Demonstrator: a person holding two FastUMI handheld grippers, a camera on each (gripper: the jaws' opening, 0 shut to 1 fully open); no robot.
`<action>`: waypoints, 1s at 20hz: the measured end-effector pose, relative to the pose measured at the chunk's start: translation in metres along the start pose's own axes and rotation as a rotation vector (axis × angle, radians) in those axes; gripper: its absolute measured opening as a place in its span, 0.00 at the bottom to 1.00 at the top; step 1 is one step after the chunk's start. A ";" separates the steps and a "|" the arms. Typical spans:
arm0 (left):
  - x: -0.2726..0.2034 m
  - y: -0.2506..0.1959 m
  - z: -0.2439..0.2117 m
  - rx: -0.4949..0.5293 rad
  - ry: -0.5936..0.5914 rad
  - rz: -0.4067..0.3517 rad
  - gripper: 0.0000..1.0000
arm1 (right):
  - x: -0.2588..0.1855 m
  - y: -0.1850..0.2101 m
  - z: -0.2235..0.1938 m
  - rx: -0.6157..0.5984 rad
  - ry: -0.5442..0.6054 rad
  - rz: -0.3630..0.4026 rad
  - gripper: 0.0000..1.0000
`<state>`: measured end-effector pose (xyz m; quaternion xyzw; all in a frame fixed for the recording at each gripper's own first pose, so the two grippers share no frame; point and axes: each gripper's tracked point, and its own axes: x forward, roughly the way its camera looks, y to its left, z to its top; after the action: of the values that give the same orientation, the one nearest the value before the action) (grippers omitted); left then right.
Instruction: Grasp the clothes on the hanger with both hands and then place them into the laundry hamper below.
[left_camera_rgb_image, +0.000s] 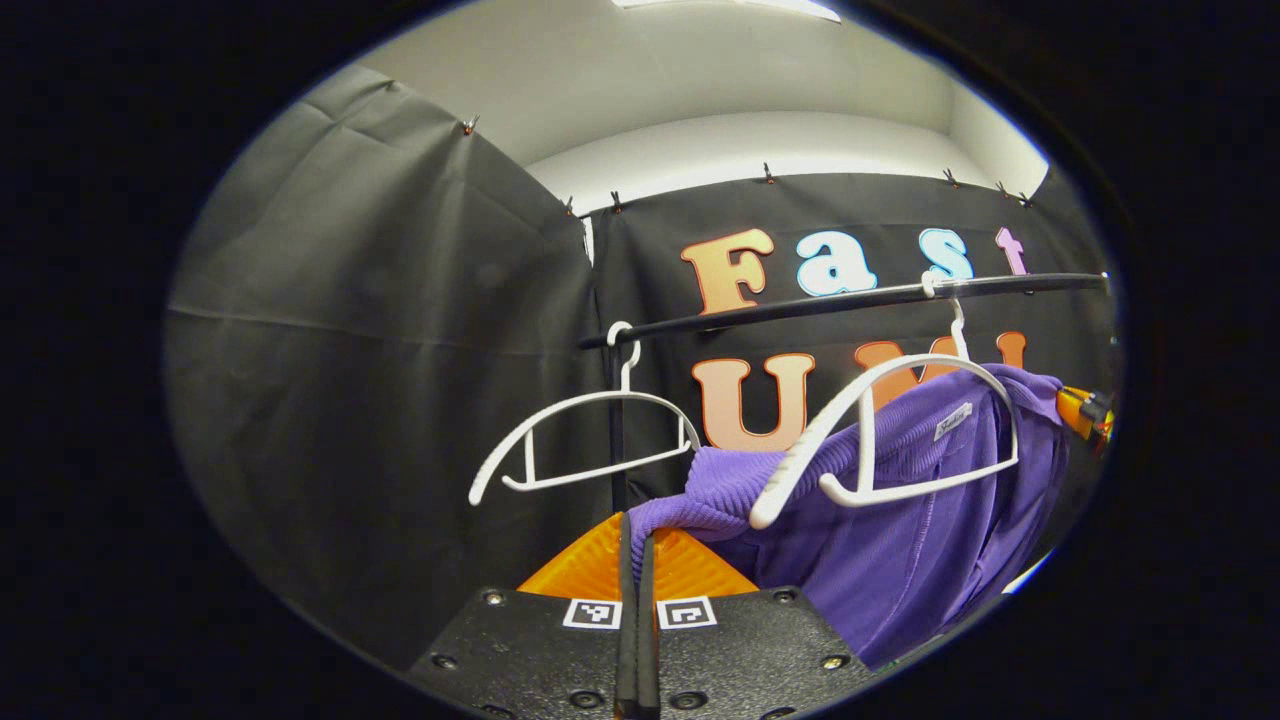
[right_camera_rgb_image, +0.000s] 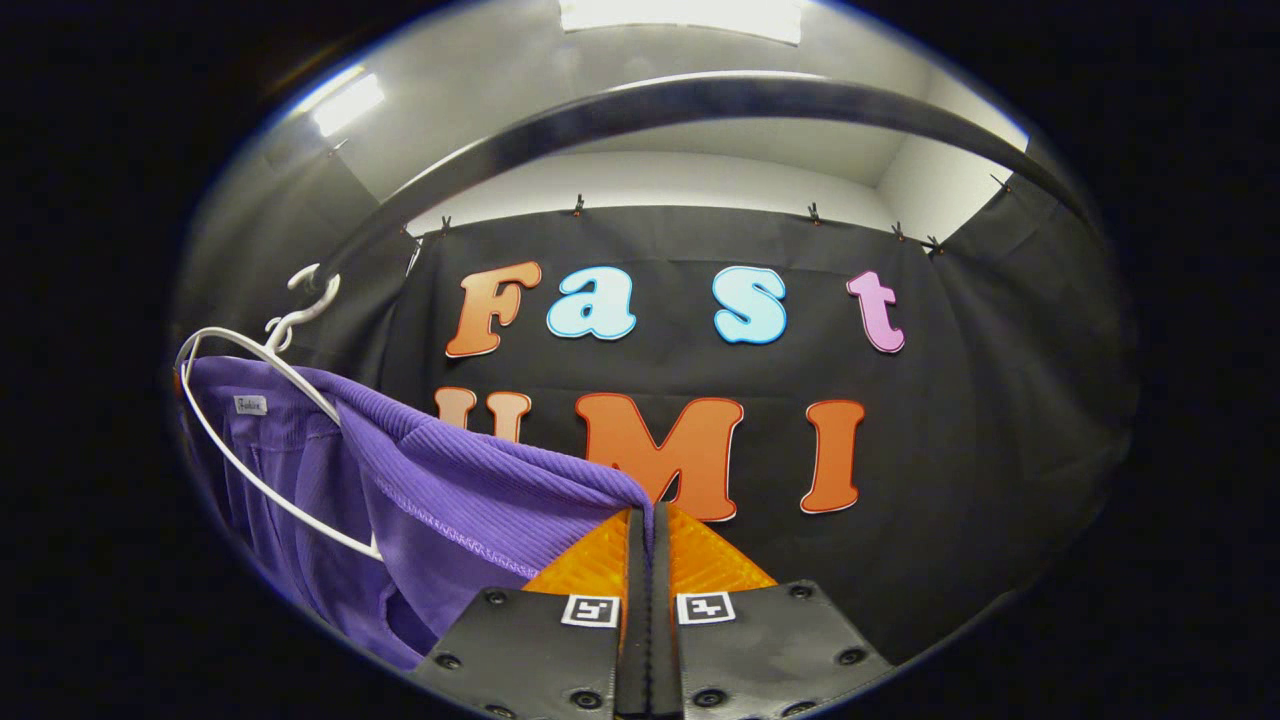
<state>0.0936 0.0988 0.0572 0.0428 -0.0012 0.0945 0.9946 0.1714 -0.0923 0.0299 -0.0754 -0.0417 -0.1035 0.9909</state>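
Purple fabric was pinched at both ends: the left gripper (left_camera_rgb_image: 636, 545) had its fingers pressed together on a bunched ribbed edge of the purple garment (left_camera_rgb_image: 920, 530), and the right gripper (right_camera_rgb_image: 642, 545) was likewise closed on the ribbed hem of the same garment (right_camera_rgb_image: 450, 500) at its own tips. Judging from the task, that two-point hold was there so the cloth could be lifted clear of its support and carried as one piece rather than dragged by a single corner.

The garment hung draped over a white hanger (left_camera_rgb_image: 880, 440) whose hook sat on the black rail (left_camera_rgb_image: 800, 305); the fabric stretched from the hanger's shoulder down toward each set of closed tips, so it was taut rather than slack, and not yet free of the hanger.

The left gripper view took in a second, bare white hanger (left_camera_rgb_image: 590, 440) on the rail, just beside the loaded one, and an orange part at the far right edge beyond the garment, too cut off to identify. The right gripper view looked up from beneath the rail (right_camera_rgb_image: 700, 100), which arched overhead, and showed the garment's inner side with its small label, and the hanger's lower bar (right_camera_rgb_image: 270, 480) crossing it. The hamper lay outside what either camera covered
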 end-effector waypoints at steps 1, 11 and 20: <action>0.001 0.000 -0.003 -0.011 0.005 -0.002 0.00 | 0.002 0.002 -0.007 0.002 0.008 0.004 0.08; 0.010 -0.006 -0.059 -0.061 0.082 -0.023 0.00 | 0.020 0.010 -0.089 -0.021 0.125 0.004 0.08; 0.007 -0.018 -0.119 -0.042 0.150 -0.024 0.00 | 0.001 -0.006 -0.163 -0.025 0.245 -0.020 0.08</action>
<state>0.1033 0.0922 -0.0632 0.0146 0.0719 0.0856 0.9936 0.1815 -0.1240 -0.1296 -0.0739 0.0801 -0.1221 0.9865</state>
